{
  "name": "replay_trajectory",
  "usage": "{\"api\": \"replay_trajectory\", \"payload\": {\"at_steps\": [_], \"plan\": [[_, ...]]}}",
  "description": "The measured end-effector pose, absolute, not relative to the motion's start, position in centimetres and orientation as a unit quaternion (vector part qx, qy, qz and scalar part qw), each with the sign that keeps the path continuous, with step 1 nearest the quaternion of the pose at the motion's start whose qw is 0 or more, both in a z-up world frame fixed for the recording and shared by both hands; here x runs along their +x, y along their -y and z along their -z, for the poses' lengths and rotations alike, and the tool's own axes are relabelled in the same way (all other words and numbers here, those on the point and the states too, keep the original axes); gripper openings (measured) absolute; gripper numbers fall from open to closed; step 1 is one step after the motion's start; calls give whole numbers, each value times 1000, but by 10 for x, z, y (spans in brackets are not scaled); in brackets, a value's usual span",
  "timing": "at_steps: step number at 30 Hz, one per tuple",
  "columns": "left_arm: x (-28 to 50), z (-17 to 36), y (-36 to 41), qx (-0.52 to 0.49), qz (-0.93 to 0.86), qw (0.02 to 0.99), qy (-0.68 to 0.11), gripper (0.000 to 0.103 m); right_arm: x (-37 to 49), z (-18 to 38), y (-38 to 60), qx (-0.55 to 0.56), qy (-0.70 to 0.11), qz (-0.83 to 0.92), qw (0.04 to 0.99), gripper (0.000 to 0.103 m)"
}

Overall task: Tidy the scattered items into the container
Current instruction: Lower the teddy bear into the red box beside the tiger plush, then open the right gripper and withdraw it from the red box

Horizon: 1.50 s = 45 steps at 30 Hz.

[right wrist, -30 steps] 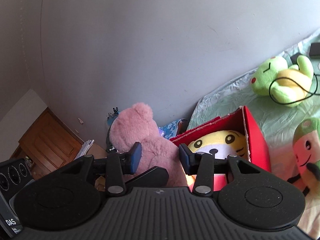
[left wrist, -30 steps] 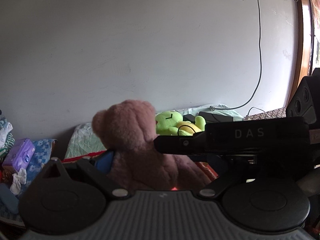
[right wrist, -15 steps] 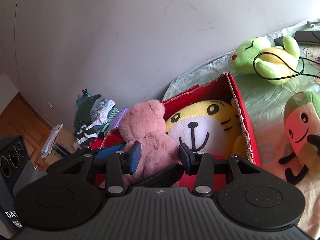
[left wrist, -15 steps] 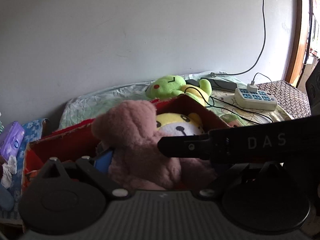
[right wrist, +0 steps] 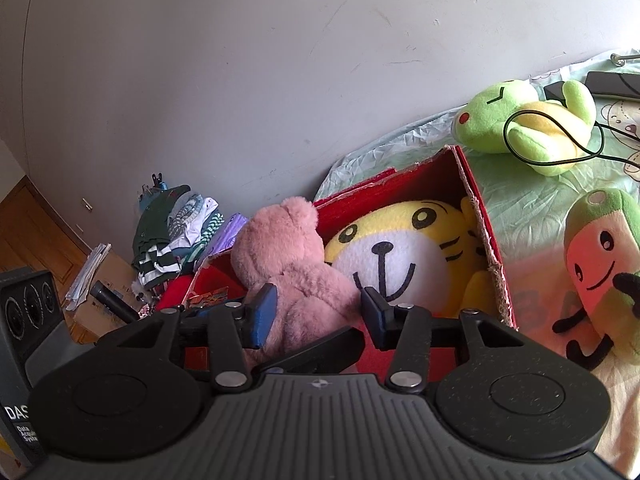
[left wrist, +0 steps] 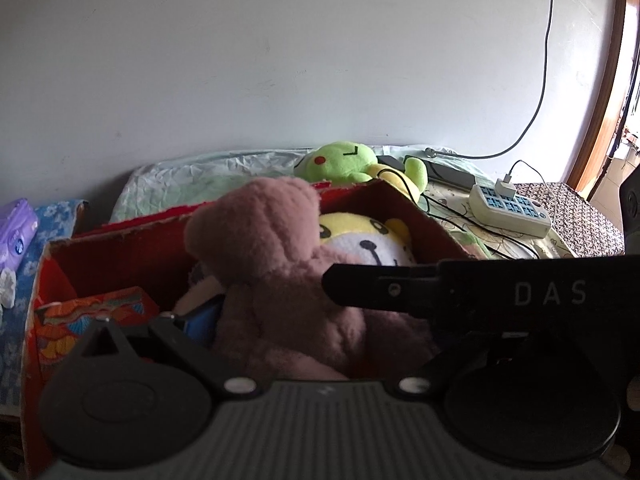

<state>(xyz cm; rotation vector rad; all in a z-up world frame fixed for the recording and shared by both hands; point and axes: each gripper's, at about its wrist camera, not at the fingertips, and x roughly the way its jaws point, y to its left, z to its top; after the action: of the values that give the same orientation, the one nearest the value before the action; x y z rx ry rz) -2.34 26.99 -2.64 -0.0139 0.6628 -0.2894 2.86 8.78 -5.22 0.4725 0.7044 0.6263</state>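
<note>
The open red cardboard box [right wrist: 482,216] sits on a bed covered with a pale green crinkled sheet [right wrist: 528,208], close to the grey wall. Inside the box, a fluffy pink teddy bear [right wrist: 296,264] sits upright with its back to both cameras, leaning against the yellow-and-white tiger plush [right wrist: 404,256] that fills the box's far-right end. To the bear's left inside the box lies a patterned orange-red packet [left wrist: 92,308] (its print is too blurred to read).

The right gripper [right wrist: 316,316] reaches into the box with the bear's body between its blue-padded fingers [right wrist: 262,316]; its jaws are opening, and the left pad looks to be just against the fur while the right one stands slightly clear, so the bear seems let go rather than pinched. The left gripper [left wrist: 316,320] also points into the box at the bear, jaws opening and spread wide; only one blue pad [left wrist: 202,320] shows beside the bear's left flank, the other side hidden behind the right gripper's black body, which crosses the left wrist view.

Beyond the box, by the wall, lies a lime-green frog plush [right wrist: 524,124] with a black cable looped over it. Right of the box stands a pink-and-green smiling fruit plush [right wrist: 600,264]. Further right of the frog rests a white power strip [left wrist: 508,210]. Left of the box, off the bed, folded clothes [right wrist: 176,236] are piled.
</note>
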Motion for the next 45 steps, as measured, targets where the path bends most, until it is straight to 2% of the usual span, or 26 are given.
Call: {"api": "replay_trajectory", "payload": {"at_steps": [10, 31, 45], "plan": [[-28, 16, -276, -25, 126, 931, -343, 101, 20, 46, -76, 235, -333, -298, 863, 49], [-40, -1, -266, 2, 34, 922, -385, 102, -10, 34, -45, 249, -306, -278, 876, 51], [-59, 5, -265, -1, -13, 913, -407, 102, -22, 45, -33, 270, -322, -294, 858, 51]]}}
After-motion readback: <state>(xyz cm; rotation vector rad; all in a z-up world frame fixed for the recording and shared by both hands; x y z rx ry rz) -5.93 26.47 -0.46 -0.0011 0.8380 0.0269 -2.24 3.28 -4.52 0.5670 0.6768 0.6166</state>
